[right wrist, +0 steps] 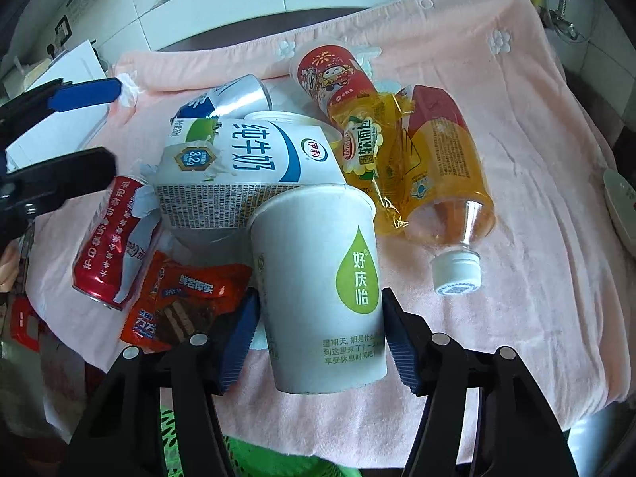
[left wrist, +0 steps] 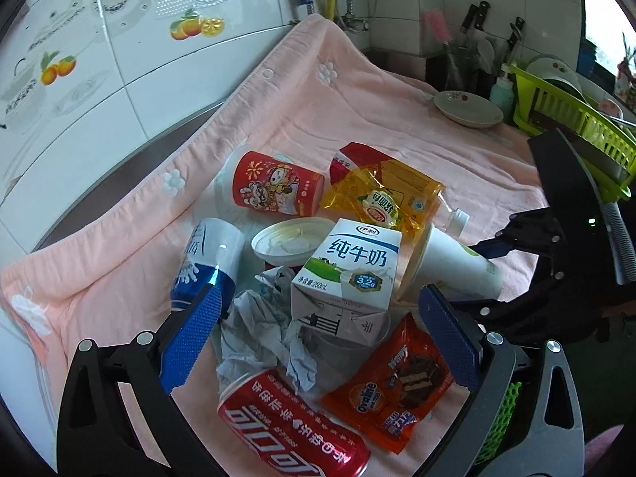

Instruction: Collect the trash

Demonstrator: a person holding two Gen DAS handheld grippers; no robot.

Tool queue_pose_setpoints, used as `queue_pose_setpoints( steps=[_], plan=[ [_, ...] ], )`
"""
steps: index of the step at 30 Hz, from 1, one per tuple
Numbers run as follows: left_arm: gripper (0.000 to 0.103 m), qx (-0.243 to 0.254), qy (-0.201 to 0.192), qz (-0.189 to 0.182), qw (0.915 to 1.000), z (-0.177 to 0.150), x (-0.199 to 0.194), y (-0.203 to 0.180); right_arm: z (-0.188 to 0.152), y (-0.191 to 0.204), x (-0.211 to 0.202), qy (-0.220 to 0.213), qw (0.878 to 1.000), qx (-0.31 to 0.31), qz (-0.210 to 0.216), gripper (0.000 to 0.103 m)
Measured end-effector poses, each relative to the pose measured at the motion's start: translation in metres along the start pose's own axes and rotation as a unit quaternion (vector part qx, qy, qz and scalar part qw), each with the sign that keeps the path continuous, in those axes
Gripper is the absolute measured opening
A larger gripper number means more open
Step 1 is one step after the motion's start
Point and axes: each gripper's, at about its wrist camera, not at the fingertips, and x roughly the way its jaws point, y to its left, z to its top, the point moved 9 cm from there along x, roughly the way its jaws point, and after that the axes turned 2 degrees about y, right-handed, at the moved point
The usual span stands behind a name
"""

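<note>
A heap of trash lies on a pink towel (left wrist: 357, 99). My right gripper (right wrist: 318, 318) is shut on a white paper cup (right wrist: 318, 270) with a green drop, one pad against each side near its base. Behind the cup are a milk carton (right wrist: 238, 167), a red cola can (right wrist: 107, 238), an orange Ovaltine wrapper (right wrist: 187, 298) and an orange drink bottle (right wrist: 445, 167). My left gripper (left wrist: 322, 290) hangs open over the milk carton (left wrist: 349, 266) and crumpled paper (left wrist: 258, 330), holding nothing. The cola can (left wrist: 290, 429) lies nearest its camera.
A red printed cup (left wrist: 278, 187), a blue-white can (left wrist: 206, 254) and a yellow wrapper (left wrist: 377, 198) lie further back. A plate (left wrist: 469, 109) and a green dish rack (left wrist: 576, 119) stand at the far right. Green basket mesh (right wrist: 246, 457) shows below the towel's front edge.
</note>
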Motion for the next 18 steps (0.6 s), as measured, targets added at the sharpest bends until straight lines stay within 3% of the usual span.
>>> queue_pose_setpoints(
  steps=[9,18],
  plan=[
    [0.098,0.061,0.04,-0.036,0.9967,0.016,0.043,-0.018,-0.028,0.0,-0.054,-0.031,0.999,0.036,-0.006,0.059],
    [0.098,0.079,0.079,-0.054,0.9923,0.018,0.078,-0.026,-0.06,-0.013,-0.089,-0.047,0.996,0.071,-0.022,0.059]
  ],
)
